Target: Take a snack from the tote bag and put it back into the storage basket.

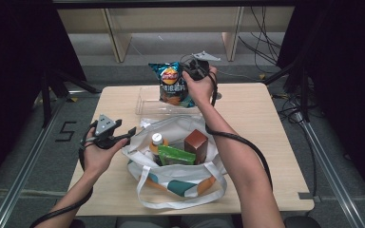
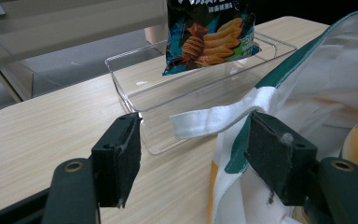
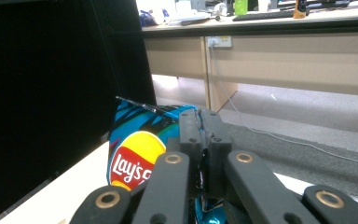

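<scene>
One tote bag (image 1: 176, 178) sits at the near edge of the tabletop (image 1: 266, 142), holding one bottle (image 1: 157, 141), one green packet (image 1: 176, 155) and one brown box (image 1: 196, 142). The left gripper (image 1: 119, 135) hovers beside it, jaws wide apart and holding nothing. Farther back, the right gripper (image 1: 190, 71) has its jaws clamped on one chip bag (image 1: 171, 83), hanging over one clear tray (image 1: 145, 102).

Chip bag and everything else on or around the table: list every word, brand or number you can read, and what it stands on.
"Lay's": red and yellow logo on the chip bag held by the right claw.
"5": black mark on the floor left of the table.
White characters on the chip bag's front in the high view: too blurred to read.
Labels on the bottle and green packet in the tote bag: too small to read.
</scene>
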The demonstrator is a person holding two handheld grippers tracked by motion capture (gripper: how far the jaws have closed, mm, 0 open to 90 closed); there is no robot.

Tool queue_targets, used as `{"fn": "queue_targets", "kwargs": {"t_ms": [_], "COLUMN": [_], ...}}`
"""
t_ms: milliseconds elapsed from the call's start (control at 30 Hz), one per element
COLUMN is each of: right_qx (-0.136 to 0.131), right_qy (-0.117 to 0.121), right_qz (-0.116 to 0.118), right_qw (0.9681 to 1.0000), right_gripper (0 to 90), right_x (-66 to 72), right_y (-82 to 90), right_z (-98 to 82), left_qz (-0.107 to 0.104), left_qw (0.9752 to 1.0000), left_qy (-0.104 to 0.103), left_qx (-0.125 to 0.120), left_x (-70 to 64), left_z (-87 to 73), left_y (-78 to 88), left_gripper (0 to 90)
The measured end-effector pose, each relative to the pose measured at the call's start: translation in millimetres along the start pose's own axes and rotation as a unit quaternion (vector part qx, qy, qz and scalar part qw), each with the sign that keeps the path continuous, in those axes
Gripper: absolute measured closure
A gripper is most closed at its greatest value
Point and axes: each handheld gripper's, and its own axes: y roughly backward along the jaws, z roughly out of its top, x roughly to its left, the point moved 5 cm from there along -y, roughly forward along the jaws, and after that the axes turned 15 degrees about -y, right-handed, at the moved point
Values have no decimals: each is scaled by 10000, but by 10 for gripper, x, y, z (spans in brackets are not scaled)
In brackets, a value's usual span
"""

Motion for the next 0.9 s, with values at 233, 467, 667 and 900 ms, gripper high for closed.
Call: {"fn": "queue_targets", "kwargs": {"t_ms": [233, 467, 667, 900], "right_qx": [10, 56, 114, 140], "right_qy": [99, -74, -88, -5], "right_qz": [-21, -66, -141, -153], "right_qw": [9999, 9999, 9998, 9998], "right_gripper": [889, 888, 886, 882], "right_x": [-34, -53, -101, -188], "right_y": [-32, -49, -63, -71], "right_z": [-40, -82, -127, -167], "left_qz": [-1, 0, -13, -12], "left_qw": [10000, 10000, 10000, 10000], "left_qy": [18, 17, 12, 5], "left_qx": [-12, -11, -4, 5], "left_x": [-3, -4, -9, -7], "left_z": [-1, -1, -3, -7], "left_y": [-4, -5, -9, -10], "left_gripper": [345, 345, 344, 344]}}
